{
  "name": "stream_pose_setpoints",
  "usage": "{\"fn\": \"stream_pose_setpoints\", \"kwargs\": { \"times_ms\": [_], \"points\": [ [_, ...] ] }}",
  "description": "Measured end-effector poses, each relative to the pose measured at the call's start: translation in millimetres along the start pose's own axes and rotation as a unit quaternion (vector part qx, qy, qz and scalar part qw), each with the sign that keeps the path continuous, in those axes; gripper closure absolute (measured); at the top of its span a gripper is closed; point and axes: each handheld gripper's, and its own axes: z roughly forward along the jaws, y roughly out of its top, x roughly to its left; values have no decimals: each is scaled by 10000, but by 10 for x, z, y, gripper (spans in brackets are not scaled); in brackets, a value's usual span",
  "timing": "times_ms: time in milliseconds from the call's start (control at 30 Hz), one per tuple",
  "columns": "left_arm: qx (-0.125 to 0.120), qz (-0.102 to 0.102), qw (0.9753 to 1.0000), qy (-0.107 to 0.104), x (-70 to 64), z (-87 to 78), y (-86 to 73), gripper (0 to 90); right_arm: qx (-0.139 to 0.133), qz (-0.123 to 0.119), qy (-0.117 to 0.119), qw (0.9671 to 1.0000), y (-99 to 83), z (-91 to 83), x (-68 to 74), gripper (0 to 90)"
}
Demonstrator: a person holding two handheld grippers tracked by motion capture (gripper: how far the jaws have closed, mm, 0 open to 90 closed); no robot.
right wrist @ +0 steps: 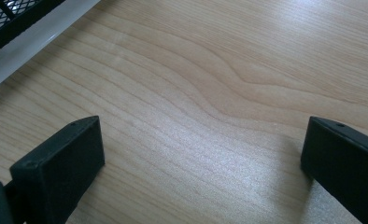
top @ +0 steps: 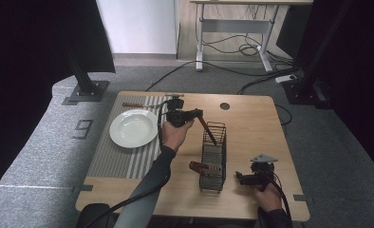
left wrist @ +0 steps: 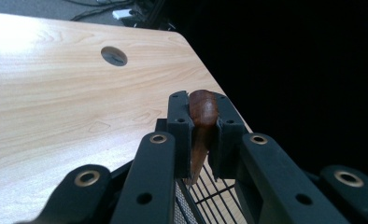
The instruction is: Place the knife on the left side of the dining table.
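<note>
thing: slim brown wooden utensil (top: 207, 129), tip inside black wire basket (top: 213, 156) | left gripper (left wrist: 201, 133) jaws clamped its top end | right gripper (top: 244, 178) jaws stood apart beside basket | judged light, stiff, smooth; hold near end

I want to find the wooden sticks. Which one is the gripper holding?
The slanted one the left gripper pinches, its tip in the wire basket. Others lie loose: across the basket, beyond the plate.

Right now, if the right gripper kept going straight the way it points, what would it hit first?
Probably the rack. In the high view the open right gripper points left at the rack's near end, with bare table between. Its own view looks down at the tabletop, so it may meet that first.
</note>
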Motion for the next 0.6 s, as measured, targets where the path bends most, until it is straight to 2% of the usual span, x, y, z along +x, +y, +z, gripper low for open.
{"fn": "stream_pose_setpoints", "kwargs": {
  "times_ms": [233, 600],
  "points": [
    [-174, 61, 9998, -120, -56, -163, 47, 802, -3, 1, -1, 10000, 0, 0, 0, 0],
    [-441, 218, 9988, -37, -119, -453, 121, 803, 0, 11, -2, 10000, 0, 0, 1, 0]
  ]
}}
